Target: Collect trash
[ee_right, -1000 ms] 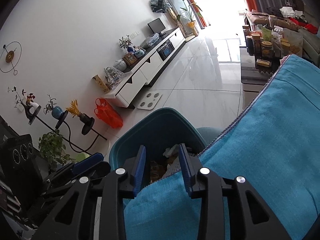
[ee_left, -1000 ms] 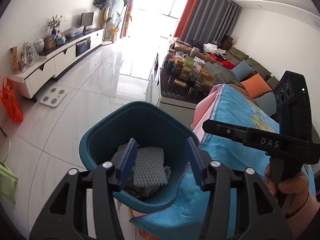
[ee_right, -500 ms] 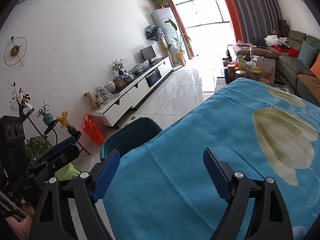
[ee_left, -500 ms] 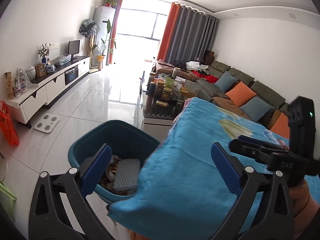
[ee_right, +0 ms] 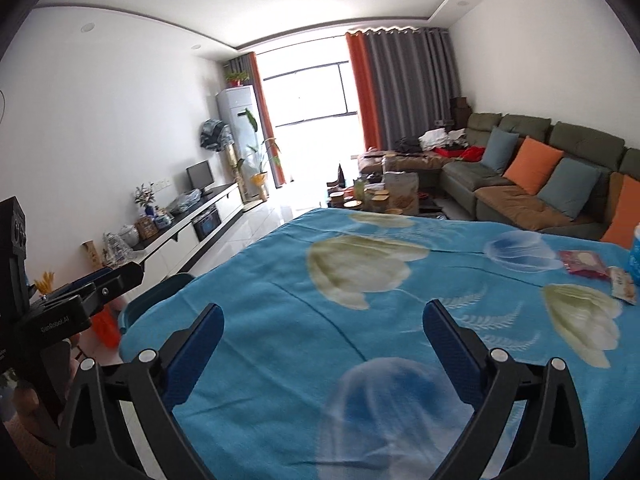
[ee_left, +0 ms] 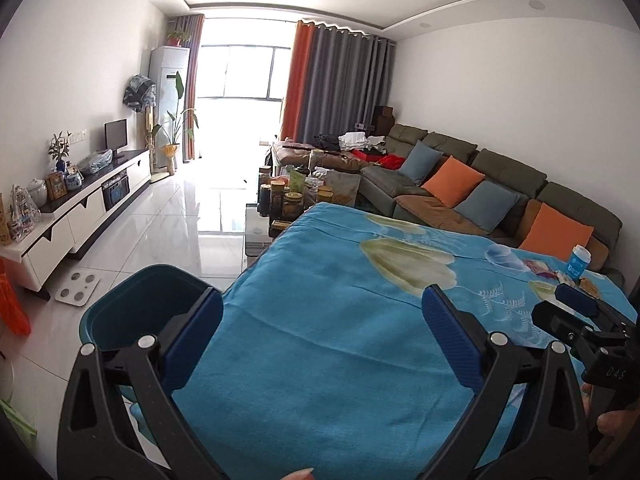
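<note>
Comparing the views with those a second before showed both grippers swung away from the teal bin, over which they had been hanging narrowly parted, the left one just above a white foam net lying inside, and turned toward the blue floral blanket covering the table. That shift suggested one drop into the bin was finished and a fresh piece of trash was being sought.

Left to right, the bin stood on the floor at the blanket's left edge, its contents hidden in both views. The left gripper hung over the near part of the blanket with its jaws spread to their widest, nothing between the pads and nothing touched. The right gripper was beside it, likewise over bare cloth; its jaws were opening through the last of their travel, empty.

Remaining trash lay at the far right of the blanket, well apart from both grippers: a red wrapper, a pale wrapper beside it, and a blue-and-white cup nearest the edge. Reaching these looked like the next step.
</note>
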